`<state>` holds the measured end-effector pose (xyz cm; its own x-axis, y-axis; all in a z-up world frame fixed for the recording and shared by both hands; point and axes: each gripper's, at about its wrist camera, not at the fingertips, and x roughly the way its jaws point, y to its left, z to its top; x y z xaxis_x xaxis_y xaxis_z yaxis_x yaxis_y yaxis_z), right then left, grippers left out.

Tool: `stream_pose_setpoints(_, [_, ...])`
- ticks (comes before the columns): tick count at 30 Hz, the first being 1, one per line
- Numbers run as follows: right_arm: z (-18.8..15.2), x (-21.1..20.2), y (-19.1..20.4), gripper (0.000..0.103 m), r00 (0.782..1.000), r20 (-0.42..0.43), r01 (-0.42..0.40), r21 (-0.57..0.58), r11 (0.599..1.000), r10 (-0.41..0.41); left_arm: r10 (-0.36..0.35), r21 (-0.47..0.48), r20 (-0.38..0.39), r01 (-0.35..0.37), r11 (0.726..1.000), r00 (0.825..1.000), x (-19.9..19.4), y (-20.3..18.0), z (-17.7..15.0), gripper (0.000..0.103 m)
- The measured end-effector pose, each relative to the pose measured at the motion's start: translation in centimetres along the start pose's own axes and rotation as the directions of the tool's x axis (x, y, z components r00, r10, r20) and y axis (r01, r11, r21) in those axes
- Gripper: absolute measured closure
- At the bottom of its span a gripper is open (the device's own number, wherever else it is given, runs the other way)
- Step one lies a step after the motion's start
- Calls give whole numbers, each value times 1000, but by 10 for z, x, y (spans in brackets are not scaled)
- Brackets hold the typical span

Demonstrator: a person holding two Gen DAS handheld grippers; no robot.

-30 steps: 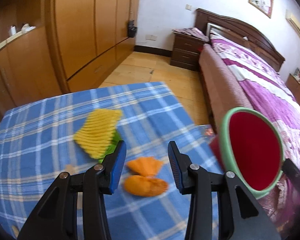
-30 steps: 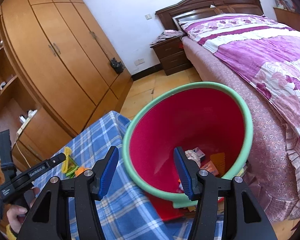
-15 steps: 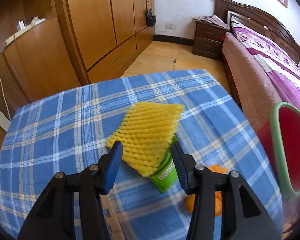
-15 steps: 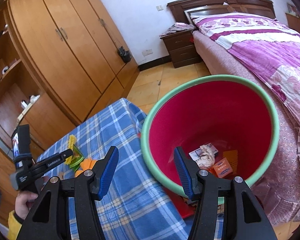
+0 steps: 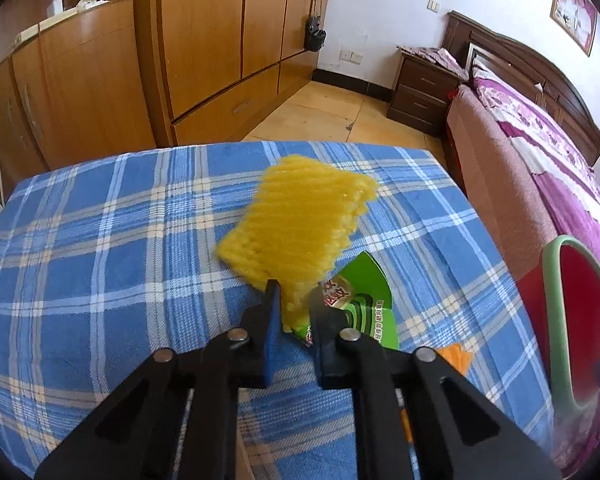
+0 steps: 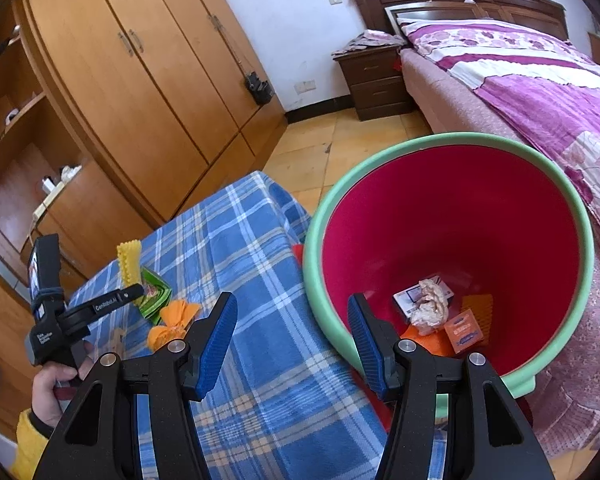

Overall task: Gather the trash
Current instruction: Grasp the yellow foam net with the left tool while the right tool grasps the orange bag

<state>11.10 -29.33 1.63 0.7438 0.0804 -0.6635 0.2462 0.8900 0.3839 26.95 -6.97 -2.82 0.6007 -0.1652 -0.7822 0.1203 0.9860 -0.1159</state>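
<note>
A yellow foam net (image 5: pixel 300 224) lies on the blue checked tablecloth (image 5: pixel 100 240), partly over a green wrapper (image 5: pixel 360 292). My left gripper (image 5: pixel 292 304) is shut on the net's near edge. Orange peel (image 5: pixel 454 356) lies just right of its fingers. The right wrist view shows the same net (image 6: pixel 129 258), wrapper (image 6: pixel 156 292) and peel (image 6: pixel 172 320) beside the left gripper (image 6: pixel 138 292). My right gripper (image 6: pixel 292 328) stands open above the table's right edge and the near rim of a red bin with a green rim (image 6: pixel 580 240). The bin holds crumpled paper (image 6: pixel 430 304) and a small orange box (image 6: pixel 464 330).
The bin (image 5: pixel 552 320) stands off the table's right side, against a bed (image 6: pixel 540 92) with a purple cover. Wooden wardrobes (image 5: pixel 220 40) and a nightstand (image 5: pixel 420 96) line the far walls. A person's hand (image 6: pixel 56 384) grips the left tool's handle.
My left gripper moved forward and down over the net and shut on its near edge. The right gripper drifted left, so the bin sits further right in its view.
</note>
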Motion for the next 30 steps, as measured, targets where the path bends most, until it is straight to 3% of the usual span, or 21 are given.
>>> stream_pose_setpoints(15, [-6,20,43,44,995,-79,-68,-88,994,62,-82,-112,77,90,990,994,-57,32,-20,92])
stream_pose_setpoints(30, [-28,74,108,44,966,-226,-169,-202,965,122,-70,-213,106,92,973,992,-79,67,-46,93])
